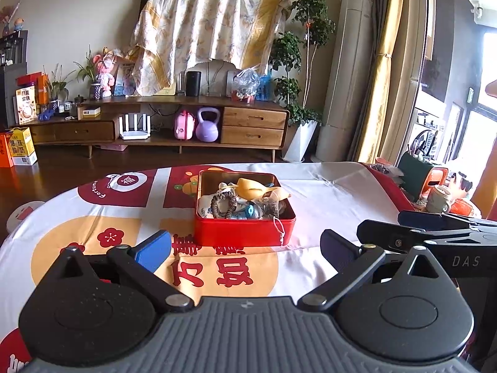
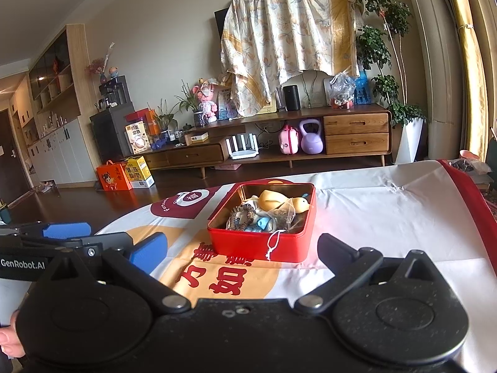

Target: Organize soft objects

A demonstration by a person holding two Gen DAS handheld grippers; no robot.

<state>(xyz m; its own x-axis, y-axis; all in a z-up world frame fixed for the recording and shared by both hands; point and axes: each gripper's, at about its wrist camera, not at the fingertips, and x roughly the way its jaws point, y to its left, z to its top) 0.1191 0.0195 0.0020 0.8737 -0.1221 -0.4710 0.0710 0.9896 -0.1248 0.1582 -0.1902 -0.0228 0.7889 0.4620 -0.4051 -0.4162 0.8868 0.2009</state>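
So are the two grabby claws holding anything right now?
No, nothing is held. The left gripper and the right gripper are both open with only air between their fingers. The soft things all lie in the red tin.

Tin (image 1: 245, 231): red, glossy painted metal outside, bare shiny metal inside, ahead of the open jaws. Cloth (image 1: 310, 186) beneath: printed, matt, creased. Left gripper (image 1: 248, 251): matt black plastic, blue pads (image 1: 153, 250) that look rubbery, ribbed grey base. Scrunchie (image 1: 222, 205) in tin: ruffled fabric. Pouch (image 2: 284, 214): sheer mesh, probably organza.
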